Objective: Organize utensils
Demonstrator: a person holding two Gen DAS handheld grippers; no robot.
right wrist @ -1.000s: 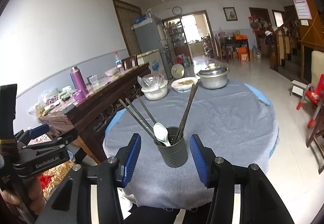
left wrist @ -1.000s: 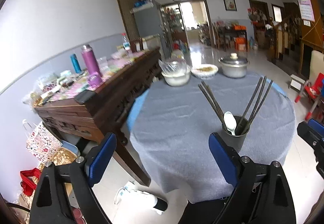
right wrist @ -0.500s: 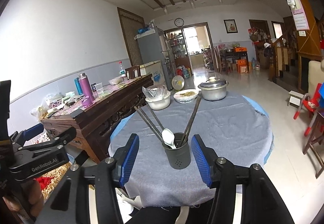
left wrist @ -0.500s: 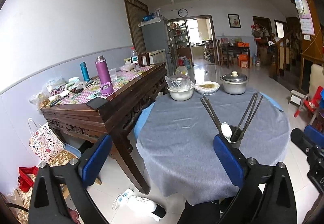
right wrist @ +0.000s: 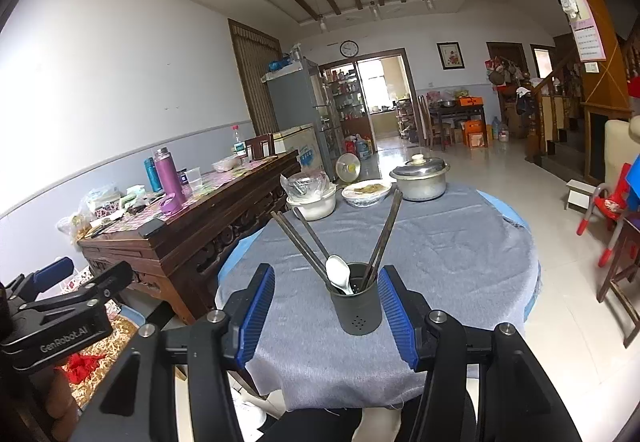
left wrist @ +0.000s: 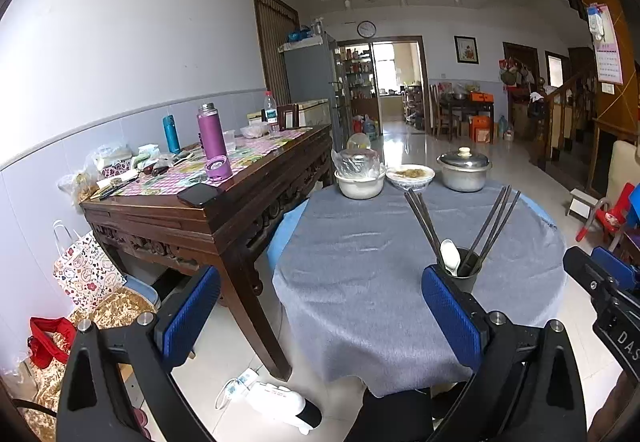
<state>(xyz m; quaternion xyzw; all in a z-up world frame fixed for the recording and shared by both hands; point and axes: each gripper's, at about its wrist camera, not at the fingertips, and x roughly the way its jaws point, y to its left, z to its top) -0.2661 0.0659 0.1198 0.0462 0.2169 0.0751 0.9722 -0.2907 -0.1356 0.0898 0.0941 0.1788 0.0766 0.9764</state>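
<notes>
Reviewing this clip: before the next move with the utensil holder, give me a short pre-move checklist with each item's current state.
1. Dark grey cylindrical utensil holder upright on the grey tablecloth: ok.
2. Dark chopsticks and white spoon inside the holder: ok.
3. Right gripper jaws apart, holder framed between them, not gripped: ok.
4. Left gripper jaws wide, nothing held: ok.
5. Loose utensils left on the tablecloth: none visible, ok.
6. Holder's distance from the near table edge: cannot tell.
</notes>
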